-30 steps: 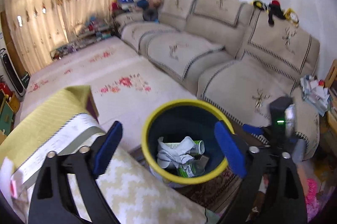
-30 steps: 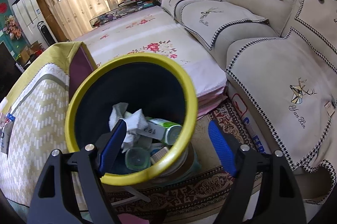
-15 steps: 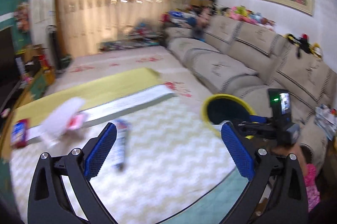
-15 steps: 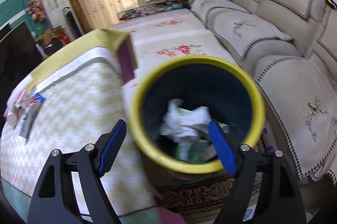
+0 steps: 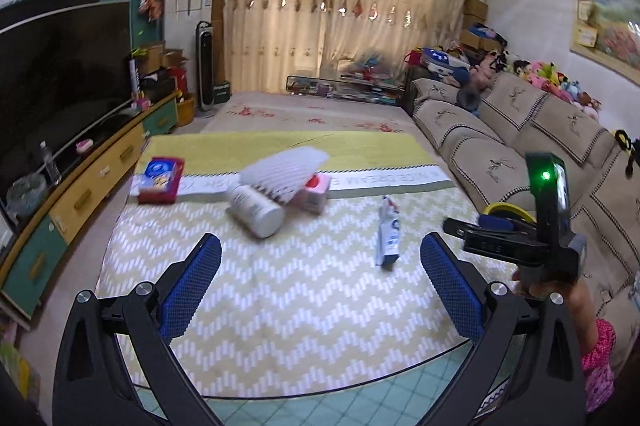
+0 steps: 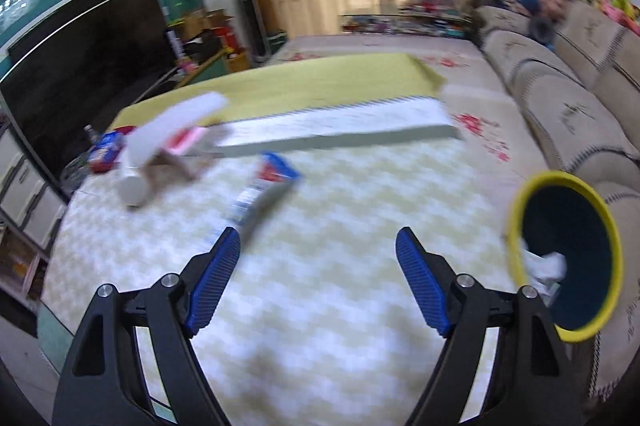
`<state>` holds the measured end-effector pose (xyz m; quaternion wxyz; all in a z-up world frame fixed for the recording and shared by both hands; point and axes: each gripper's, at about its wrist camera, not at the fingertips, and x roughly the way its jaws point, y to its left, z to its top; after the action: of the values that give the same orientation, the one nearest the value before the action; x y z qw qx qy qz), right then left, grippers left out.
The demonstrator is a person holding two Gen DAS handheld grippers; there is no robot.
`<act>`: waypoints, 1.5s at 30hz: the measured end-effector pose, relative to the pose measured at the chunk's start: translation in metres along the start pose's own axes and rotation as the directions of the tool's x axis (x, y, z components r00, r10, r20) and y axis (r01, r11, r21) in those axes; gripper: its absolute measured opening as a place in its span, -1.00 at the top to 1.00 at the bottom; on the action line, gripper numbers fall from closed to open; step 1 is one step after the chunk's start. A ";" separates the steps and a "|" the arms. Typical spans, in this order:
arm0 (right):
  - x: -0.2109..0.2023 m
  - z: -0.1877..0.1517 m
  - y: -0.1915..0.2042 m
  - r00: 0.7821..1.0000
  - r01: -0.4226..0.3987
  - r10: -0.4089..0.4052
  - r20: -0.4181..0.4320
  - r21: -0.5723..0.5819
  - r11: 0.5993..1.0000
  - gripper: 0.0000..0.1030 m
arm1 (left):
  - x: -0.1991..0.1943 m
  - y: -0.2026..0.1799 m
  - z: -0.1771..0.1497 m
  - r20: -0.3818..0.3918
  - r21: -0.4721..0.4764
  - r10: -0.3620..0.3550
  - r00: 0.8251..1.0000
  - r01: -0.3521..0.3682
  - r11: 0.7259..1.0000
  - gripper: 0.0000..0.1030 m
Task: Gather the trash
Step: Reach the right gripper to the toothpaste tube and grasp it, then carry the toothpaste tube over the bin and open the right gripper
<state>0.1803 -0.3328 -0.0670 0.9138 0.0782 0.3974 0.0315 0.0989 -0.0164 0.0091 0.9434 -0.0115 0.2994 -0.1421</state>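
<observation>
Trash lies loose on the counter [image 5: 304, 310]: a white bottle [image 5: 256, 208] on its side, touching a white foam wrap [image 5: 286, 173] and a pink box [image 5: 316, 191], a blue-and-white tube [image 5: 388, 236] apart to the right, and a red-edged packet [image 5: 160, 178] at far left. Left gripper [image 5: 320, 286] fingers [image 5: 192, 282] stand wide apart, holding nothing. Right gripper [image 6: 320, 278] fingers [image 6: 420, 282] are also spread and empty, near the tube's end; the yellow-rimmed bin [image 6: 516, 209], paper inside, sits beside the counter's right edge.
</observation>
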 end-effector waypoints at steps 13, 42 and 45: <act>0.075 0.012 0.048 0.991 -0.018 0.024 -0.128 0.051 0.999 -0.09 | 0.011 0.006 -0.008 -0.030 -0.026 -0.012 0.999 0.011 1.000 -0.91; 0.020 0.004 -0.002 0.997 -0.066 0.069 -0.023 0.111 0.992 0.77 | 0.041 -0.016 -0.019 -0.101 -0.008 -0.025 0.995 0.024 1.000 -0.91; 0.010 0.004 -0.022 0.999 -0.042 0.043 -0.006 0.132 0.990 0.77 | 0.046 -0.021 -0.018 -0.106 -0.001 -0.026 0.994 0.026 1.000 -0.91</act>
<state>0.1894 -0.3539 -0.0750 0.9040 0.1466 0.4008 0.0249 0.1185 -0.0483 -0.0293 0.9244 -0.0079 0.3487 -0.1547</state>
